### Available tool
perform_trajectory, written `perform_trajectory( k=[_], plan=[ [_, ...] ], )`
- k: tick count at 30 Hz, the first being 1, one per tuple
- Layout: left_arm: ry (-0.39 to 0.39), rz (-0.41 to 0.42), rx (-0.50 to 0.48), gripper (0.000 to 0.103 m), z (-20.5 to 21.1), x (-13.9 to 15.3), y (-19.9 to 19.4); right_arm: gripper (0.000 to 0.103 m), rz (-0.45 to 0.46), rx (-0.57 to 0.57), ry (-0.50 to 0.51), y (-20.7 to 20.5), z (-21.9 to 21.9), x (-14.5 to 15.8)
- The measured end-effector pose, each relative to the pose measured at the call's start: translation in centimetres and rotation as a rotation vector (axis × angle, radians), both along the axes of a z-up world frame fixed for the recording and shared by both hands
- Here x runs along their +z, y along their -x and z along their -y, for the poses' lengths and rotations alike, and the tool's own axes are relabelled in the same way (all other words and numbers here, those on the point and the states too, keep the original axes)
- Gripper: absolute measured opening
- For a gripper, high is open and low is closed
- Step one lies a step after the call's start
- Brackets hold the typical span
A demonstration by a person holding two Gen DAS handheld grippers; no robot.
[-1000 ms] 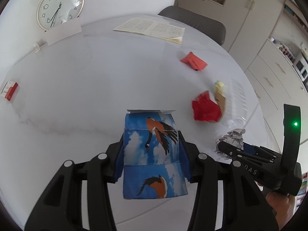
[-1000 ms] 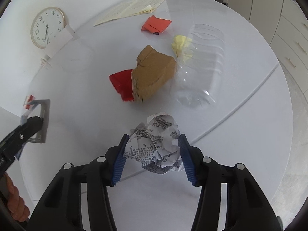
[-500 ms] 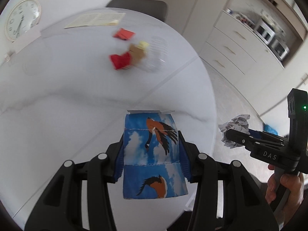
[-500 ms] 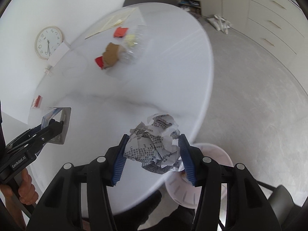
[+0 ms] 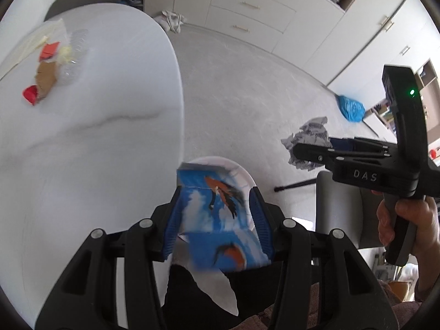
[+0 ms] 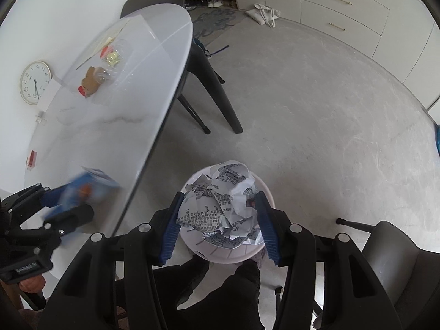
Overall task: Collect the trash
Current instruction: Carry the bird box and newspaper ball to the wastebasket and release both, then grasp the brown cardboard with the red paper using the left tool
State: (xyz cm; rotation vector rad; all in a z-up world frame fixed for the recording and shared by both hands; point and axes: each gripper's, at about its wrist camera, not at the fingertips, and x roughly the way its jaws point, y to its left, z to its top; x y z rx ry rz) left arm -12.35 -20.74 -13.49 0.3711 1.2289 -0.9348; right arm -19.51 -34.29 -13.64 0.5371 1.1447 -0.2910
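My left gripper [image 5: 217, 220] is shut on a blue carton with bird pictures [image 5: 217, 217] and holds it over a white waste bin [image 5: 242, 173] on the floor beside the table. My right gripper [image 6: 218, 220] is shut on a crumpled newspaper ball [image 6: 220, 206], right above the same white bin [image 6: 220, 253]. The right gripper with the paper ball [image 5: 308, 140] also shows in the left wrist view, and the left gripper with the blurred carton [image 6: 79, 192] shows in the right wrist view.
The white oval table [image 5: 96, 137] holds a brown paper bag [image 5: 45, 78], red wrappers [image 5: 30, 95], a yellow scrap [image 5: 64, 53] and a clear plastic bottle [image 5: 74, 60]. Grey chairs [image 6: 407, 269] stand near the bin. A blue bag [image 5: 350, 107] lies on the floor.
Both grippers have swung away from the table to above the white bin, still holding the carton and the paper ball. The table trash has not moved.
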Motion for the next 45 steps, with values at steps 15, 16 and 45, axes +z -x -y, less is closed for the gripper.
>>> perform_trajectory(
  k=[15, 16, 45],
  plan=[
    [-0.024, 0.074, 0.215, 0.092, -2.3, 1.1, -1.2, 0.070, -0.015, 0.147, -0.035, 0.2, -1.2, -1.5],
    [-0.029, 0.083, 0.240, 0.094, -2.9, 1.3, -1.5, 0.076, -0.026, 0.162, -0.039, 0.0, -1.6, -1.7],
    [-0.051, 0.241, 0.513, 0.095, -12.4, 3.0, -11.0, 0.095, 0.001, 0.140, -0.045, -7.4, -5.2, 0.6]
  ],
)
